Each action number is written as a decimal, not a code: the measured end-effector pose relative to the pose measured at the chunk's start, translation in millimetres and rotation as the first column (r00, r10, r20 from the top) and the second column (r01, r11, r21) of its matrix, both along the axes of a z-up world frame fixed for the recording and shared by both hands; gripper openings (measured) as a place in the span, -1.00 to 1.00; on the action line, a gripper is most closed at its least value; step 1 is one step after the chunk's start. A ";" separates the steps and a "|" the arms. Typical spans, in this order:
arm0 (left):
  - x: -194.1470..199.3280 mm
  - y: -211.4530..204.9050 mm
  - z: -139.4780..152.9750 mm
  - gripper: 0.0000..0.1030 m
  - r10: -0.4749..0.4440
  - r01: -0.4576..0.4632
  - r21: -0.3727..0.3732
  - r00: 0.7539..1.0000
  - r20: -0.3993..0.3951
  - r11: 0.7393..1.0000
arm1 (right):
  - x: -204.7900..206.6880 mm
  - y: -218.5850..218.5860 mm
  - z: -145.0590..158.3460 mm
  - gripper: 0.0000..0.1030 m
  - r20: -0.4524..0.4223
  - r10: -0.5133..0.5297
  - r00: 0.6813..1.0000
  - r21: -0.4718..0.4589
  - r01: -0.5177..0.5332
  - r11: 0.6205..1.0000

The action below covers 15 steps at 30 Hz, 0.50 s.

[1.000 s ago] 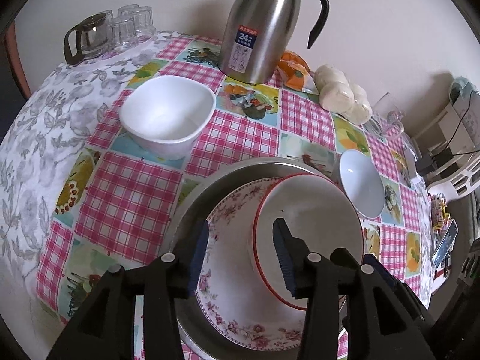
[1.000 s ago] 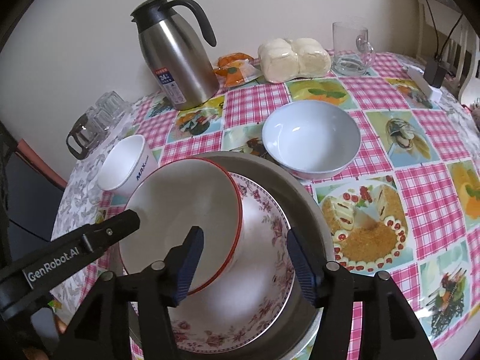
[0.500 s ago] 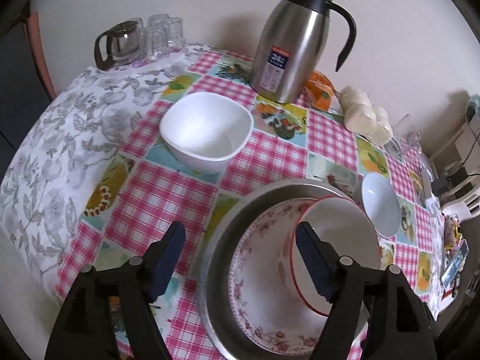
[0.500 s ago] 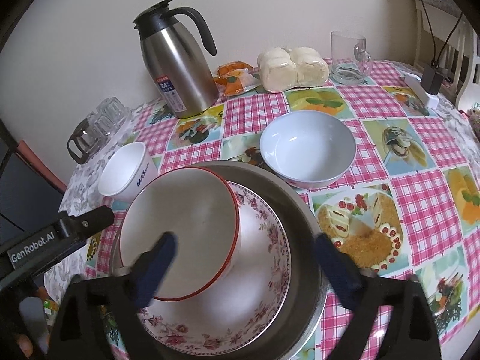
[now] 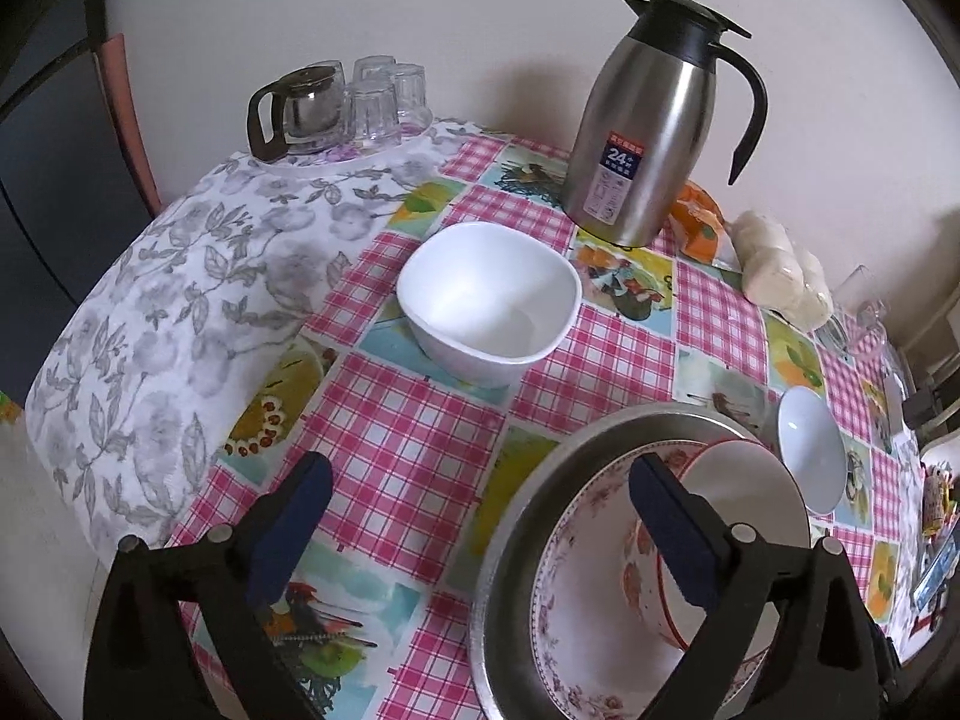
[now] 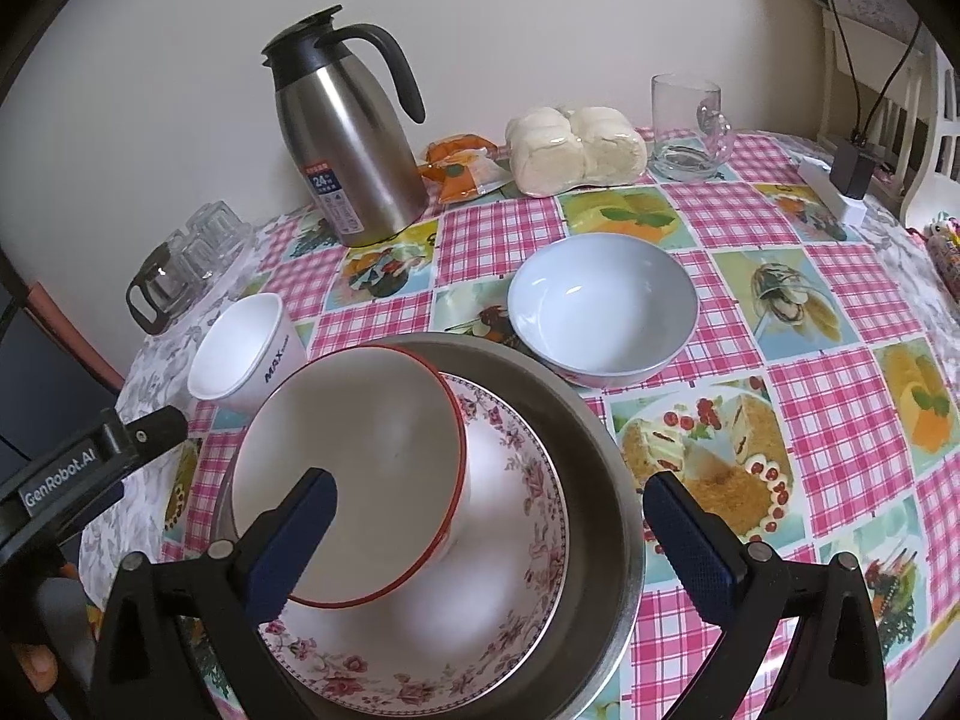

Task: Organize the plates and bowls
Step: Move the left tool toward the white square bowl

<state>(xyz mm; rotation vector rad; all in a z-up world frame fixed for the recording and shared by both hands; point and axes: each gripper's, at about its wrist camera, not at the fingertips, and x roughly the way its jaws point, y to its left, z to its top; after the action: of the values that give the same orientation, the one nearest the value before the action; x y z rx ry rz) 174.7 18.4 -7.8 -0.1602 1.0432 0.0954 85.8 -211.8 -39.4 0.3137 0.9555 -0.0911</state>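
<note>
A red-rimmed white bowl [image 6: 360, 468] sits tilted in a floral plate [image 6: 510, 600], which lies in a steel basin [image 6: 606, 480]. The same stack shows in the left wrist view: bowl [image 5: 750, 492], plate [image 5: 576, 588], basin [image 5: 540, 498]. A white square bowl [image 5: 489, 300] stands further back and shows as [image 6: 240, 354] in the right wrist view. A pale blue round bowl [image 6: 603, 312] stands to the right of the basin, also in the left wrist view [image 5: 807, 444]. My left gripper [image 5: 480, 528] is open and empty, above the basin's left rim. My right gripper [image 6: 489, 540] is open and empty over the stack.
A steel thermos [image 6: 348, 138], a glass teapot with upturned glasses [image 5: 336, 102], wrapped buns [image 6: 576, 147], an orange snack packet [image 6: 462, 165] and a glass mug [image 6: 687, 126] stand along the back of the table. A charger [image 6: 852, 174] lies at the right edge.
Both grippers opened wide and drew back. The left gripper let go of the red-rimmed bowl, which now rests in the floral plate, and moved left.
</note>
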 end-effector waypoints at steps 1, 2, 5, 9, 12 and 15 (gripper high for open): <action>0.4 0.1 -0.2 0.93 -0.003 0.003 0.003 1.000 0.000 1.000 | 0.0 0.4 0.5 1.00 0.000 0.001 1.000 -0.004 -0.001 1.000; 0.9 0.2 -0.2 0.93 -0.008 0.008 0.011 1.000 0.003 1.000 | 0.0 1.0 1.2 1.00 0.002 0.003 1.000 -0.008 -0.003 1.000; 1.1 0.5 0.0 0.93 -0.001 0.001 0.044 1.000 0.007 0.999 | -1.0 2.8 4.1 1.00 0.013 0.009 1.000 -0.017 -0.009 1.000; 2.4 9.7 0.9 0.93 0.020 -0.020 0.052 1.000 0.007 0.998 | -5.1 2.8 14.7 1.00 0.058 0.000 0.998 -0.031 0.001 1.000; 2.0 19.6 4.3 0.93 0.053 -0.054 0.073 0.999 0.015 0.996 | -8.0 3.7 26.3 1.00 0.105 0.000 0.994 -0.041 0.005 0.999; 0.0 33.3 9.7 0.93 0.098 -0.100 0.083 0.995 0.034 0.991 | -11.3 10.5 38.4 1.00 0.161 0.005 0.987 -0.057 0.004 0.998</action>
<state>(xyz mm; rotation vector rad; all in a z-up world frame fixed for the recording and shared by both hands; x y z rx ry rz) 174.7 51.7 1.9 -0.1357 0.9992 0.2261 74.6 -201.2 -1.0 0.2639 0.7910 -0.0909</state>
